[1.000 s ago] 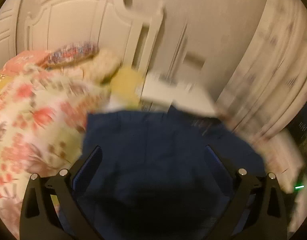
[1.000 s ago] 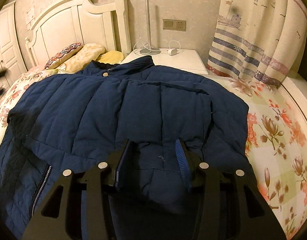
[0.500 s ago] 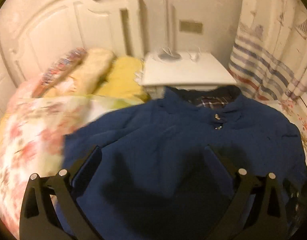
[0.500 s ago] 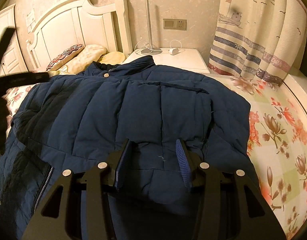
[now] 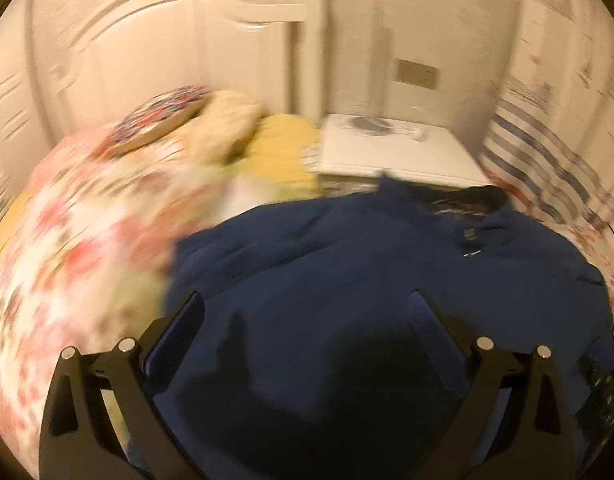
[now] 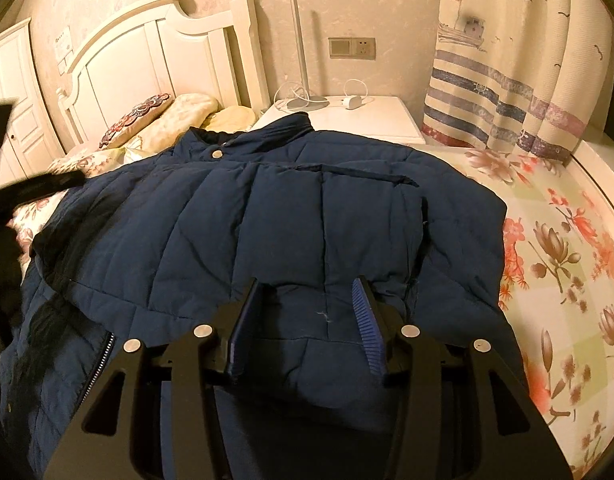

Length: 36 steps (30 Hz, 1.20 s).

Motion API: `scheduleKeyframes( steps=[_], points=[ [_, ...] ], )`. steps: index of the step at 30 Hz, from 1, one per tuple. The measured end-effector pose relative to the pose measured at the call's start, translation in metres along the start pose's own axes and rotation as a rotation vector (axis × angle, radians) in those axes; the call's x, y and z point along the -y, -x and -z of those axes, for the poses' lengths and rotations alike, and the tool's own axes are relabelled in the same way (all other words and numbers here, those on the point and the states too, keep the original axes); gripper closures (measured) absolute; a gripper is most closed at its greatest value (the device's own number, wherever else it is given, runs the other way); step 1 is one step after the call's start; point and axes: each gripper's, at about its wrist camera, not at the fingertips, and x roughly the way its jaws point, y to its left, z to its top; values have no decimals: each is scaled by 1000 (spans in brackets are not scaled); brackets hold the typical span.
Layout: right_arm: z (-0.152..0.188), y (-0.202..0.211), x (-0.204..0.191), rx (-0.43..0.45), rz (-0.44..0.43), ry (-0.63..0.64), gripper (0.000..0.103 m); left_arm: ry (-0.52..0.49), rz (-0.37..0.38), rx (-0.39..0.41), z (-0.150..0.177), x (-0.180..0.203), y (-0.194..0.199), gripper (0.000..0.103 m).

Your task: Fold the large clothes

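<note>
A large navy quilted jacket point(image 6: 267, 220) lies spread on the bed, collar toward the headboard, its zipper edge at the lower left. My right gripper point(image 6: 307, 292) is open, its blue pads hovering just above the jacket's near hem. My left gripper point(image 5: 307, 300) is open wide and empty above the jacket's point(image 5: 347, 280) left part; that view is motion-blurred. The left gripper also shows as a dark shape at the far left of the right wrist view point(image 6: 11, 200).
The floral bedsheet point(image 6: 555, 264) is bare to the right of the jacket. Pillows point(image 6: 155, 120) lie against the white headboard point(image 6: 155, 52). A white nightstand point(image 6: 371, 120) with a lamp and cables stands behind the collar. A striped curtain point(image 6: 507, 80) hangs at right.
My left gripper has swung over the jacket's left side, its view sweeping right then back left. It stays open. My right gripper has barely moved.
</note>
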Motion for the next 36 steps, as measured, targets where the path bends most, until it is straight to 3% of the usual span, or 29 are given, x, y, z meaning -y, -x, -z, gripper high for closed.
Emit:
scheduleKeyframes(
  steps=[2,4,9,13,16,19,21,23,26,29,32,34,36],
  points=[
    [0,0,-1,1,5,5,57,12,-7,-39,15,-14,-5,2],
    [0,0,-2,1,10,12,56,-42,-37,-69,34,-18,-20,2],
    [-3,6,-2,-2,-17,10,49,-60,-60,-59,35,-16,-26,2],
    [-19,31,-16,103,20,49,41,-54,-56,-56,36,-17,-25,2],
    [-42,26,-31,113,18,98,36,-56,-58,-55,37,-18,-25,2],
    [-61,3,-44,75,34,144,30,-52,-53,-56,37,-18,-25,2],
    [-69,-34,-46,-46,44,159,30,-48,-49,-56,38,-18,-25,2],
    [-67,-58,-42,-101,35,154,24,-45,-45,-55,38,-18,-24,2],
    [-66,-54,-37,-105,8,125,25,-43,-44,-54,38,-18,-24,2],
    [-59,-18,-32,-17,-1,68,24,-42,-43,-54,38,-18,-24,2],
    [-38,5,-37,12,-3,111,21,-42,-44,-53,39,-18,-23,2],
    [-17,-9,-42,-46,37,185,17,-41,-41,-53,39,-18,-23,2],
    [-11,-16,-40,-45,22,189,17,-42,-43,-52,39,-18,-23,2]
  ],
)
